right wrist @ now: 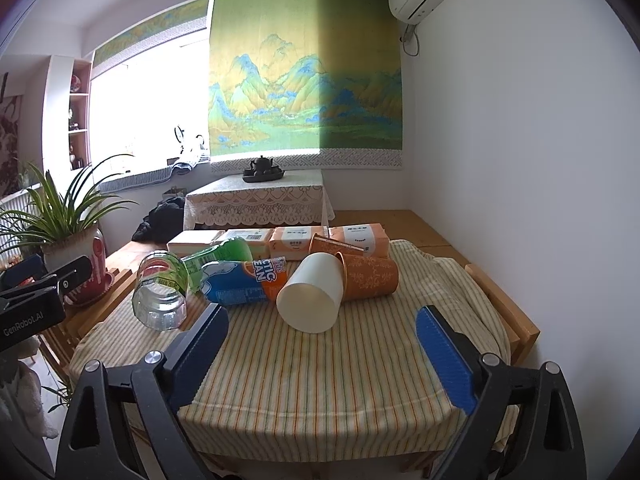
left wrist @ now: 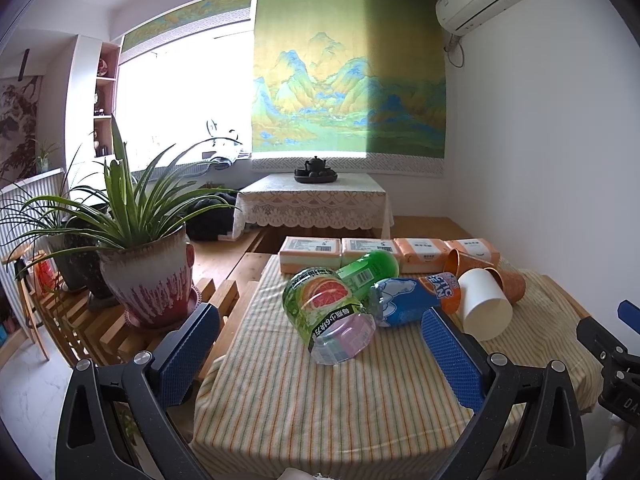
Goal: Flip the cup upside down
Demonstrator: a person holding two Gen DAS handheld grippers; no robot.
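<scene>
Small table w/ striped cloth (right wrist: 304,376); clutter at the far half. White paper cup (right wrist: 314,298) lies on its side mid-table, closed base facing the cameras, mouth pointing away; its far end rests against an orange patterned cup (right wrist: 370,276), also on its side, just behind and to the right. A second orange cup (right wrist: 326,245) sits behind those, tipped over. Left of the white cup, touching or nearly so: blue/orange bottle (right wrist: 244,284) lying flat, label partly readable. Further left, a clear bottle w/ grapefruit label (left wrist: 326,312) on its side, and a green bottle (left wrist: 370,270) behind it, also down. Row of tissue packs (left wrist: 390,254) along the far edge of the table. Left gripper (left wrist: 320,356): jaws spread wide, nothing between them, hovering over the near-left part of the cloth, short of the grapefruit bottle. Right gripper (right wrist: 320,344): jaws likewise wide apart, empty, lined up in front of the white cup, not touching it. Potted plant (left wrist: 146,268) on a slatted wooden stand off the table's left side. Low table w/ lace cover and dark tea set (right wrist: 262,168) at the back wall.
</scene>
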